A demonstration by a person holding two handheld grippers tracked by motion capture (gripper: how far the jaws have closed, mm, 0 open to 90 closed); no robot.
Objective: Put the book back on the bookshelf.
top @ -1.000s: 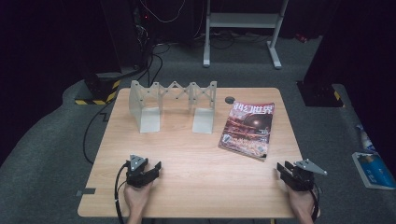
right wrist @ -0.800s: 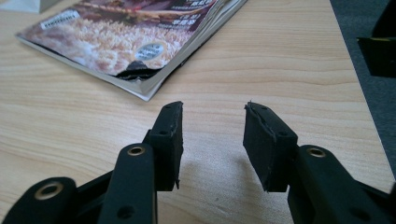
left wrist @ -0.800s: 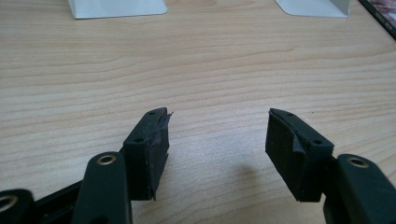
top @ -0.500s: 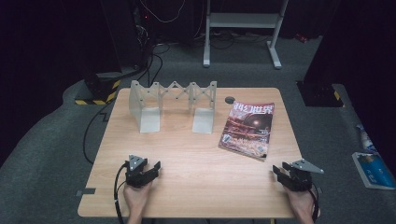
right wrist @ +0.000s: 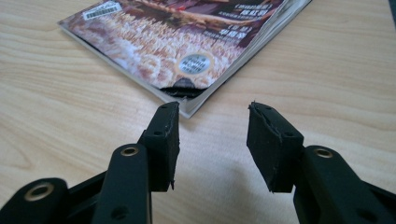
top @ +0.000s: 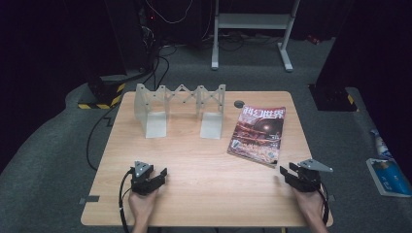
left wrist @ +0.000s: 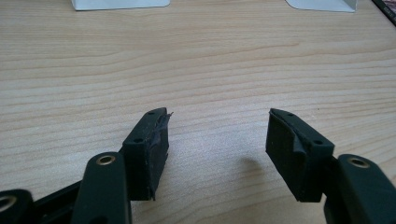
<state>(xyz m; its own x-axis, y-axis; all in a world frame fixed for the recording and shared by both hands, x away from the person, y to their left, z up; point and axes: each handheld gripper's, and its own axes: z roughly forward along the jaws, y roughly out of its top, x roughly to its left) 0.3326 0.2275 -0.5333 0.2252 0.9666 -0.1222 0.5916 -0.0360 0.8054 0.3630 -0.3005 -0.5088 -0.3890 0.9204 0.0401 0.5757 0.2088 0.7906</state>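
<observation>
Right gripper (top: 291,174) sits at the lower right of the high view, jaws spread with nothing between them; they have just been closing a little, with only bare wood in the gap. The table (top: 204,194) spans the middle of that frame, and the magazine (top: 258,132) lies flat on its right half, up and slightly left of this gripper, near but not touching. Its long axis runs from the upper right of the frame down toward the lower left, so its near corner points at the gripper. In the right gripper view the magazine (right wrist: 187,42) fills the upper part, and that corner sits just beyond the tip of the jaw on the left of the frame, apart from it.

Left gripper (top: 154,177) rests at the lower left of the high view, also spread wide and empty, with bare table (left wrist: 196,70) ahead of it. It is well apart from the magazine, so the right hand is judged the nearer one for a pick, approaching up-frame toward that corner.
</observation>
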